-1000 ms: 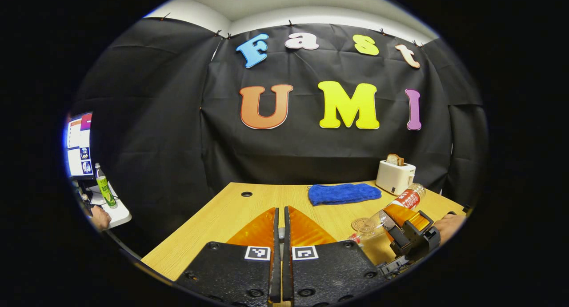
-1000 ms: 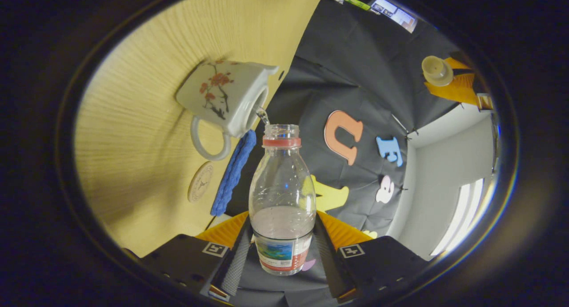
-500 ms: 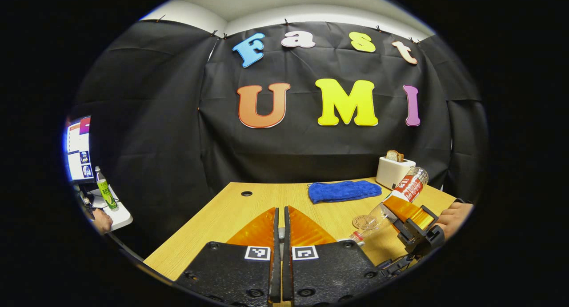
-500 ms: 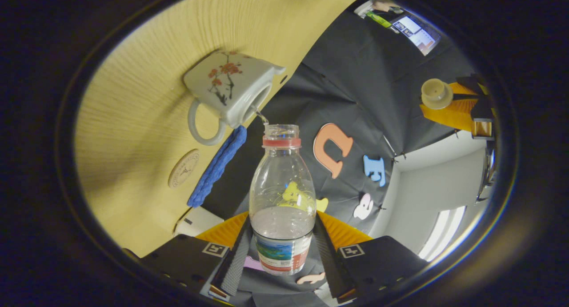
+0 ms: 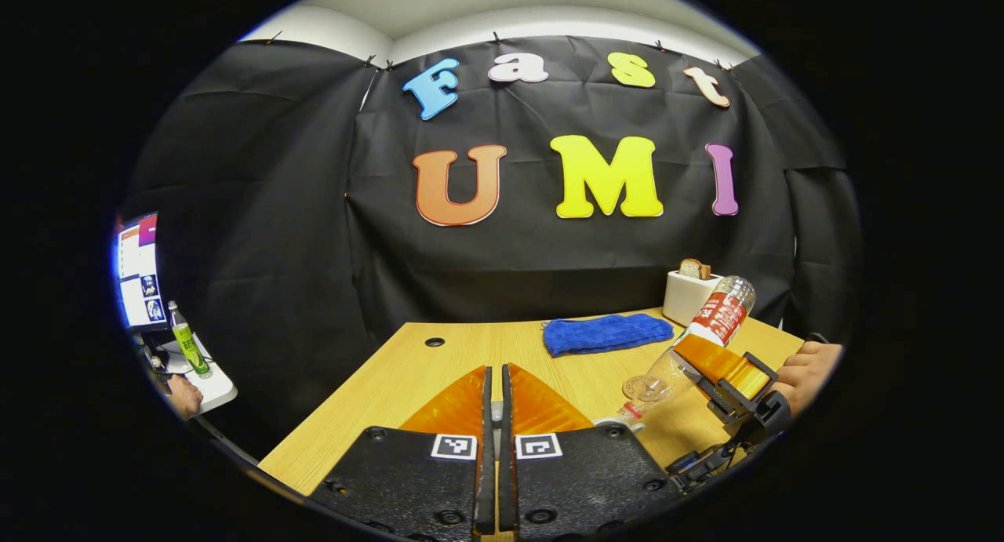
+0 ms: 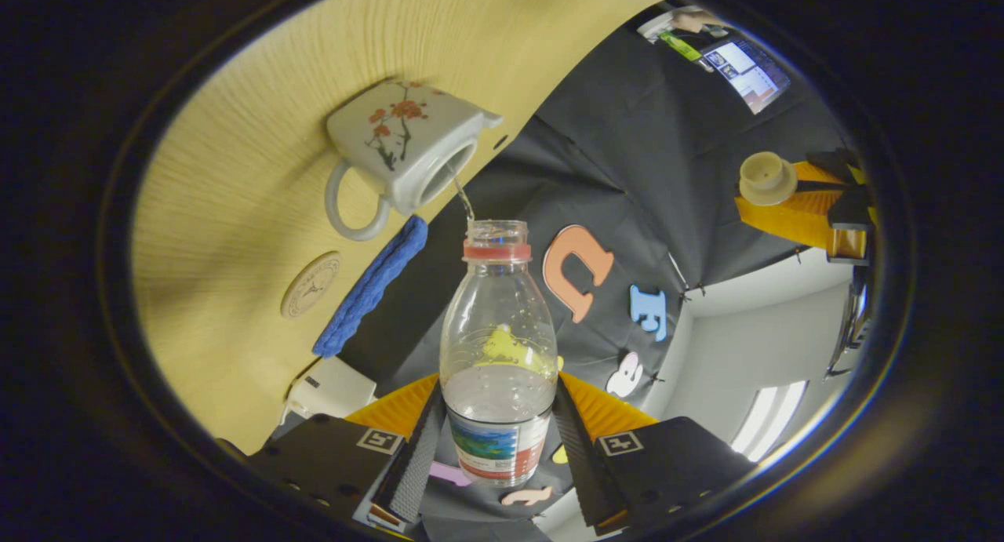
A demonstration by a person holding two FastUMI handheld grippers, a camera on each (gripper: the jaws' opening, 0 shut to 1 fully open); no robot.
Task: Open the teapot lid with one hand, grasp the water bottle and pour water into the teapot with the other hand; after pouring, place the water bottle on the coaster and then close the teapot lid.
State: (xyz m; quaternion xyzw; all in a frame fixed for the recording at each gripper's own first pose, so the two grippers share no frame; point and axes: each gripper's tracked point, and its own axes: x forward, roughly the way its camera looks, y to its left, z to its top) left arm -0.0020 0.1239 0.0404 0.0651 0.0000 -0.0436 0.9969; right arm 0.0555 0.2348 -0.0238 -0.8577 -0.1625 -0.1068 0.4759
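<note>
The wooden table [image 5: 408, 377] carries a blue cloth [image 5: 605, 332] folded flat near its far edge, with a white toaster [image 5: 689, 292] just beside it holding a slice of bread. Off the table's left corner, a side desk holds a green bottle [image 5: 188, 344] under a lit monitor [image 5: 138, 269].

In the right gripper view the white teapot [image 6: 404, 151] with its red blossom print stands open on the table, the round coaster [image 6: 311, 284] lying near its handle, next to the cloth. The right gripper [image 6: 500, 436] pinches the water bottle [image 6: 499, 354] at its labelled base, tipped neck-down, and a thin stream runs from its mouth into the teapot. A hand [image 5: 808, 368] holds that gripper from the table's right edge.

The left gripper [image 5: 492, 416] has its fingers pressed nearly together; in the right gripper view it holds the teapot lid [image 6: 765, 176] up, well away from the pot.
</note>
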